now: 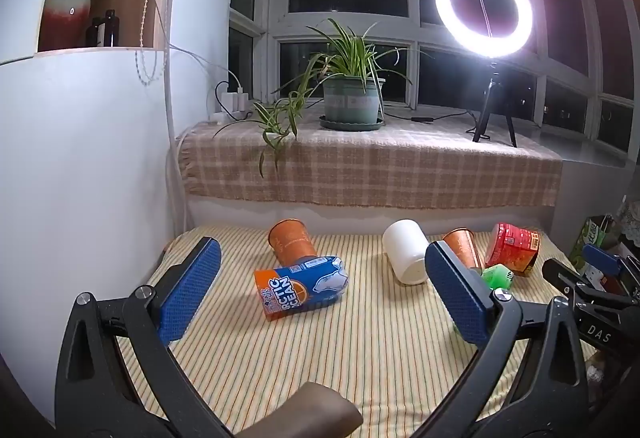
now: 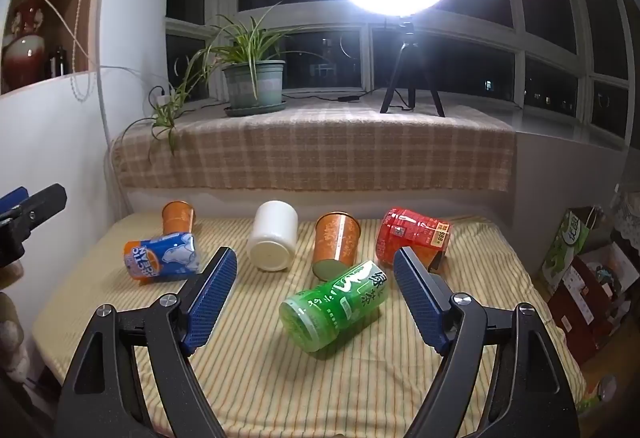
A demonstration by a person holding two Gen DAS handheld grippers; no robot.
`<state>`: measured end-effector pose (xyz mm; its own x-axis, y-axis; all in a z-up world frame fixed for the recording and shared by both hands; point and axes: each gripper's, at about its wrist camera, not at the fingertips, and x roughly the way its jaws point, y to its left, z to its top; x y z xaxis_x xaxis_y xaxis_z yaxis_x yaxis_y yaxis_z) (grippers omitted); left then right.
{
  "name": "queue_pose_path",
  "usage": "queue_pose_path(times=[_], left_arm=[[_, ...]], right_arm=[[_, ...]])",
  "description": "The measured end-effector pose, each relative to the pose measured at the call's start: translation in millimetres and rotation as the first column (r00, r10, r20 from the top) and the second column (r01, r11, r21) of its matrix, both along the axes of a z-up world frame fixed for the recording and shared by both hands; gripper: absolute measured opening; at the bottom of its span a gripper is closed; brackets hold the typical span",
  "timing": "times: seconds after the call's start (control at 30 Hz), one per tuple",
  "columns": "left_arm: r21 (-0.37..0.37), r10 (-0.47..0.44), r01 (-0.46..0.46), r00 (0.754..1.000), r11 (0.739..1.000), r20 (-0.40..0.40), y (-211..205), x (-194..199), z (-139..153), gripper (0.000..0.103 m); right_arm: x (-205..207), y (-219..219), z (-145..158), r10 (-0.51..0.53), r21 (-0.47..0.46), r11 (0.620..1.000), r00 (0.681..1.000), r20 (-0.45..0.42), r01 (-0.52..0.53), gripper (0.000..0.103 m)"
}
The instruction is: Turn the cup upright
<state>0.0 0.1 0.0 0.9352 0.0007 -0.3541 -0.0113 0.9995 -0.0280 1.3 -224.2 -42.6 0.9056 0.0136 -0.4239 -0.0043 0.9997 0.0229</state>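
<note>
Several cups lie on their sides on the striped cloth. In the left wrist view a blue and orange "Arctic Ocean" cup [image 1: 302,286] lies ahead of my open, empty left gripper [image 1: 320,258], with an orange cup [image 1: 291,241] behind it and a white cup [image 1: 406,256] to the right. In the right wrist view a green cup [image 2: 334,306] lies between the fingers of my open, empty right gripper [image 2: 314,262], untouched. Behind it lie the white cup [image 2: 273,240], an orange cup [image 2: 335,243], a red cup [image 2: 412,236], the blue cup [image 2: 162,256] and another orange cup [image 2: 178,216].
A checked cloth covers the window ledge [image 1: 368,166], which carries a potted plant [image 1: 352,98] and a lit ring light on a tripod [image 1: 484,10]. A white wall [image 1: 80,158] is at the left. Boxes and bags [image 2: 580,270] stand off the table's right edge.
</note>
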Motion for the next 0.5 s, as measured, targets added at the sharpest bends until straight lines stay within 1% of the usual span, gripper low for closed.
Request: queue_pose_path(times=[0.03,0.27,0.3,0.5], left_arm=[[0.001,0.002,-0.002,1.000,1.000,0.000,0.0,-0.2,0.1,0.103],[-0.003,0.004,-0.004,1.000,1.000,0.002,1.9,-2.4,1.3,0.103],[0.001,0.001,-0.001,1.000,1.000,-0.010,1.1,2.8,-4.0,0.103],[0.001,-0.001,0.001,1.000,1.000,-0.011,1.1,3.1,-3.5,0.103]], right_arm=[[-0.2,0.8,-0.1,0.000,-0.017,1.000,1.000,0.009,0.000,0.081],[-3.9,4.4,-0.1,-0.009,-0.011,1.000,1.000,0.014,0.009,0.081],[2.4,1.5,-0.3,0.002,-0.006,1.000,1.000,-0.003,-0.002,0.081],[3.8,2.7,-1.3,0.004,-0.003,1.000,1.000,-0.009,-0.004,0.081]])
